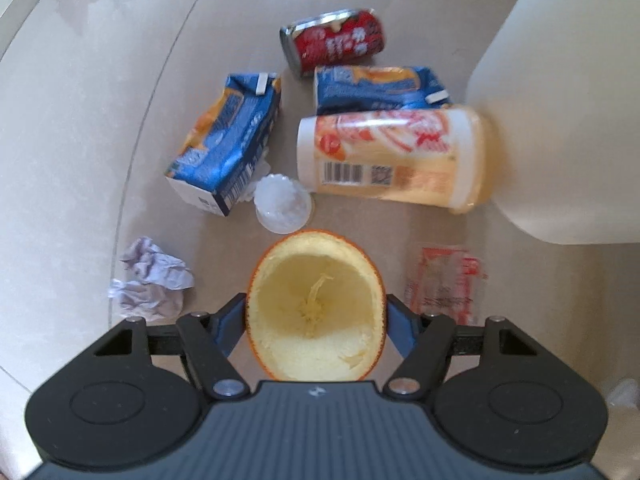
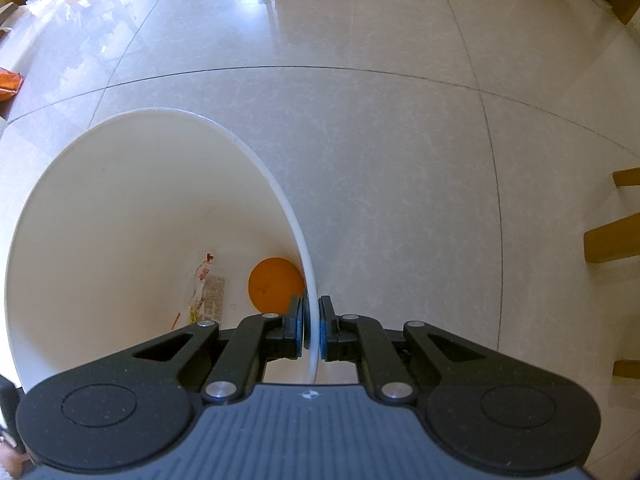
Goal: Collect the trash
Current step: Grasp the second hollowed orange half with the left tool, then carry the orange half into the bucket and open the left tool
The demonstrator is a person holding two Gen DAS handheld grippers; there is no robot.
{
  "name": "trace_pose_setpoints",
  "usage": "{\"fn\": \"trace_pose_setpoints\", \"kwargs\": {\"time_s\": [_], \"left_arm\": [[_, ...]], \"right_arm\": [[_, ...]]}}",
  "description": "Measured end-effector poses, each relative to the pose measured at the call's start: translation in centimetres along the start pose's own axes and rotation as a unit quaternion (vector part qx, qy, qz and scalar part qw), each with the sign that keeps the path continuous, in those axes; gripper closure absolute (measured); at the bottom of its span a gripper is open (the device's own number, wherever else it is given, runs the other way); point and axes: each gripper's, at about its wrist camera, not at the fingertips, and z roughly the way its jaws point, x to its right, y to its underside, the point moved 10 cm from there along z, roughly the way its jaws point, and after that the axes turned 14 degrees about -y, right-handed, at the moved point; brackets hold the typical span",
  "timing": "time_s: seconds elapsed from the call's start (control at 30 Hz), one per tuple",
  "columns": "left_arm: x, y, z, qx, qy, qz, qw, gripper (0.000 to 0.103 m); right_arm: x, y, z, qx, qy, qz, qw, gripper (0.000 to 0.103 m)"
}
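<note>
A hollow orange peel half point(image 1: 316, 304), pale inside facing the camera, sits between the blue pads of my left gripper point(image 1: 316, 320), which is shut on it above the floor. Beyond it on the tiles lie a clear plastic lid point(image 1: 282, 203), a crumpled tissue point(image 1: 150, 280), a red-printed wrapper point(image 1: 444, 284), two crushed blue cartons point(image 1: 228, 148) point(image 1: 380, 88), an orange-labelled cup point(image 1: 392, 156) on its side and a red can point(image 1: 336, 42). My right gripper point(image 2: 313, 328) is shut on the rim of the white bin point(image 2: 120, 208). Inside the bin lie another orange peel point(image 2: 274, 284) and a wrapper point(image 2: 206, 292).
The white bin's outer wall point(image 1: 560, 100) fills the right of the left wrist view, close to the cup. Glossy beige floor tiles point(image 2: 380, 140) spread around. Wooden furniture legs point(image 2: 616, 240) stand at the far right, and orange packaging point(image 2: 10, 84) lies at the far left.
</note>
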Motion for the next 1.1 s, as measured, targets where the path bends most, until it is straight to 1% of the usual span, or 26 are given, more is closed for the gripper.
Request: {"fn": "trace_pose_setpoints", "kwargs": {"time_s": [0.13, 0.23, 0.3, 0.37, 0.43, 0.5, 0.7, 0.87, 1.03, 1.1], "left_arm": [[-0.5, -0.9, -4.3, 0.011, 0.014, 0.016, 0.9997, 0.032], [-0.3, -2.4, -8.0, 0.024, 0.028, 0.035, 0.9987, 0.032], [-0.3, -3.5, -10.6, 0.037, 0.026, 0.055, 0.9975, 0.032], [-0.1, -4.7, -13.2, 0.049, 0.016, 0.077, 0.9957, 0.032], [0.1, -5.9, -15.8, 0.063, 0.005, 0.099, 0.993, 0.032], [0.6, -6.9, -18.5, 0.081, 0.002, 0.119, 0.9896, 0.032], [4.0, -10.0, -24.5, 0.125, 0.012, 0.162, 0.9787, 0.032], [8.1, -11.6, -27.2, 0.151, 0.036, 0.192, 0.969, 0.032], [11.2, -12.2, -27.8, 0.163, 0.049, 0.209, 0.963, 0.032], [12.1, -12.2, -27.9, 0.165, 0.057, 0.21, 0.9618, 0.025]], "right_arm": [[0.1, -0.1, -0.2, -0.001, -0.002, 0.001, 1.0, 0.093], [0.1, -0.3, -0.3, -0.002, -0.006, 0.005, 1.0, 0.093], [0.1, -0.3, -0.3, -0.002, -0.007, 0.005, 1.0, 0.093], [0.2, -0.3, -0.4, -0.002, -0.006, 0.003, 1.0, 0.093], [0.1, -0.3, -0.4, -0.003, -0.005, 0.003, 1.0, 0.093], [0.1, -0.3, -0.4, -0.003, -0.006, 0.004, 1.0, 0.093], [0.3, -0.3, -0.4, -0.005, -0.009, 0.005, 1.0, 0.093], [0.3, -0.3, -0.4, -0.005, -0.01, 0.004, 1.0, 0.093], [0.4, -0.2, -0.4, -0.006, -0.012, 0.003, 1.0, 0.093], [0.3, -0.2, -0.4, -0.006, -0.012, 0.001, 1.0, 0.093]]}}
